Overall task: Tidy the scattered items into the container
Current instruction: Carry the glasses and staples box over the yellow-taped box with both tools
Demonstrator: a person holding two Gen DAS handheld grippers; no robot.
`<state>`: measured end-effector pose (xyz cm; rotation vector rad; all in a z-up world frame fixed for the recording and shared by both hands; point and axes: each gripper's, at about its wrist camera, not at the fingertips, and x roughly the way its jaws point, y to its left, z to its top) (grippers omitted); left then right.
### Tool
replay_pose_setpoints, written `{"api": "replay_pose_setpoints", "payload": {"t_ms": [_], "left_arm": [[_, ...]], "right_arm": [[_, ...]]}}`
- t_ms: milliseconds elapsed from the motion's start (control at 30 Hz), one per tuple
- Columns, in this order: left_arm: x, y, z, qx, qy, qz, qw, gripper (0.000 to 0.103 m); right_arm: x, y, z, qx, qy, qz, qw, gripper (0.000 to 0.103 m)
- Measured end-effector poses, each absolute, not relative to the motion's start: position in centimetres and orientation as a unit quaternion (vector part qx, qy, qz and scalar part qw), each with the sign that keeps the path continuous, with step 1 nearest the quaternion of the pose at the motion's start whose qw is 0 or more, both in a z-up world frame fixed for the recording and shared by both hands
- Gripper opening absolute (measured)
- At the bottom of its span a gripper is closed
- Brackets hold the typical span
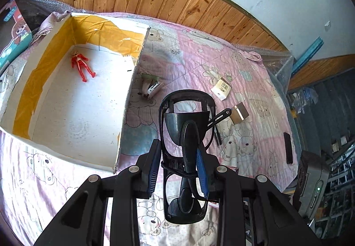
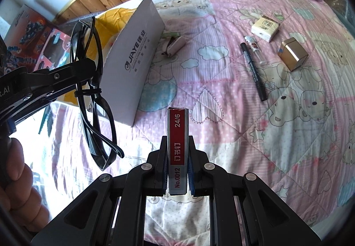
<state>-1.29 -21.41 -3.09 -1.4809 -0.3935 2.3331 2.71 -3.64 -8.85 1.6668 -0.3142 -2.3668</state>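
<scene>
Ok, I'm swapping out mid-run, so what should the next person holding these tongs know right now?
Left tongs: shut on black glasses, held beside the box, not yet over it.
Right tongs: shut on staple box, above the quilt.
Done: red figure lies in the white box.
Left on the quilt: stapler by the box wall, tissue pack, black pen, small bottle, gold cube.
Next: drop both held items in, then collect the rest.
</scene>
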Motion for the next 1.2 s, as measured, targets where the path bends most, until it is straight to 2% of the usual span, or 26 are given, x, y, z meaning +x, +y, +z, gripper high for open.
{"api": "replay_pose_setpoints", "payload": {"t_ms": [667, 1200], "left_arm": [[-0.9, -29.1, 0.1, -0.481, -0.197, 0.846, 0.121, 0.032], [-3.3, -35.1, -0.3, -0.478, -0.228, 0.845, 0.078, 0.032]], "right_arm": [[0.9, -8.7, -6.1, 0.558, -0.063, -0.810, 0.169, 0.015], [-3.4, -12.9, -2.5, 0.531, -0.037, -0.822, 0.204, 0.015]]}}
